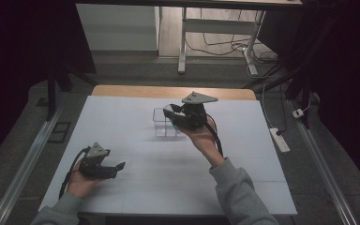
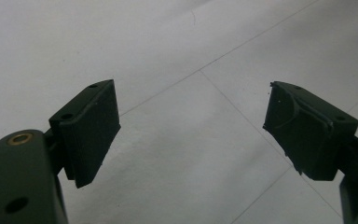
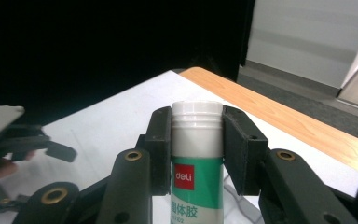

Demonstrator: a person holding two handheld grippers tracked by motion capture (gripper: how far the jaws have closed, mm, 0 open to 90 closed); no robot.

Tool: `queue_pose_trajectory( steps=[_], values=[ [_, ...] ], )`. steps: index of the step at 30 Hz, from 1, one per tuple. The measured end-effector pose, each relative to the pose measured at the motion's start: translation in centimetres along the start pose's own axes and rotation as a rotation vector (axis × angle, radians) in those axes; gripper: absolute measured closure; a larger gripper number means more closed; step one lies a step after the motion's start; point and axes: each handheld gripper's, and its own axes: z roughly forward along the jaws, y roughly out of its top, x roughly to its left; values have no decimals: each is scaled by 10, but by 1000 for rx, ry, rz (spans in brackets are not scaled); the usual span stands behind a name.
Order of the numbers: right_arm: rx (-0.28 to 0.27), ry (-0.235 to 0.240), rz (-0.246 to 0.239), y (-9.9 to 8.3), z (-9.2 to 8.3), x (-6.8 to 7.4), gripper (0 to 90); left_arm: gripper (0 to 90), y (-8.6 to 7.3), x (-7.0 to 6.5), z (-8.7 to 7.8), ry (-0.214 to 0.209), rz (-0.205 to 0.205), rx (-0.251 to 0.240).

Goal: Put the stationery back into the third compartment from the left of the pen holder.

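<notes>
Gripping a glue stick (image 3: 196,163), the right gripper (image 3: 196,140) has both pads clamped on the white-capped, green-labelled tube just under the cap; the tube stands upright between the jaws in the right gripper view. In the high view the right gripper (image 1: 177,112) sits around 12 o'clock of tabletop (image 1: 136,187) centre, above the clear plastic box (image 1: 161,123), glue stick (image 1: 169,109) tip at the box's rim; can't tell if they touch. Left gripper (image 1: 117,167) is at roughly 8 o'clock, well apart from the box, held low by the left hand (image 1: 82,183). Left gripper (image 2: 191,135) is released: jaws wide, bare white tabletop (image 2: 186,56) between them.
</notes>
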Motion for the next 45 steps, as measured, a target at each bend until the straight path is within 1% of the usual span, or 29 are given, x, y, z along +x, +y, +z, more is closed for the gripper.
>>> queue_pose_trajectory(
  steps=[1,2,3,4,5,8,9,10,11,12,16,17,18,21,22,26,30,34,35,37,38,39,42,45],
  values=[
    [0,0,0,0,0,0,638,174,0,0,0,0,0,0],
    [4,-15,2,-1,3,-6,638,174,0,0,0,0,0,1],
    [4,-15,2,-1,3,-6,638,174,0,0,0,0,1,1],
    [6,-23,13,-2,5,-12,638,174,0,0,0,1,2,3],
    [6,-23,13,-2,5,-12,638,174,0,0,1,1,3,3],
    [3,-47,28,-4,8,-21,638,174,0,0,1,0,1,4],
    [-2,-59,37,-5,10,-27,638,174,0,0,1,-1,1,4],
    [0,-66,40,-6,11,-30,638,174,0,0,1,0,0,4],
    [0,-66,40,-6,11,-30,638,174,0,0,1,0,1,5],
    [-11,-72,54,-6,13,-34,638,174,0,0,1,0,0,6],
    [-17,-81,57,-7,14,-40,638,174,0,0,1,0,1,7],
    [-37,-79,56,-8,16,-44,638,174,0,0,2,0,2,9],
    [-37,-79,56,-8,16,-44,638,174,0,1,2,0,3,10],
    [-59,-110,71,-10,20,-52,638,174,0,1,2,-1,3,11],
    [-59,-110,71,-10,20,-52,638,174,0,0,2,-1,3,11],
    [-73,-130,90,-14,24,-60,637,174,0,0,2,-2,3,12],
    [-79,-137,99,-18,30,-66,637,173,0,1,2,-2,4,16],
    [-82,-144,109,-20,34,-67,637,172,-1,1,3,-3,5,19],
    [-84,-137,115,-21,36,-67,637,172,-1,1,3,-4,4,19],
    [-86,-129,114,-21,39,-66,636,172,-1,1,3,-4,3,22],
    [-75,-131,112,-21,40,-66,636,172,-1,1,3,-3,3,21],
    [-74,-125,109,-21,43,-66,636,171,-1,1,3,-3,4,22],
    [-66,-135,88,-19,47,-65,635,171,-1,1,2,-3,4,19],
    [-68,-136,102,-20,49,-68,635,171,-1,1,3,-2,5,22]
  ],
)
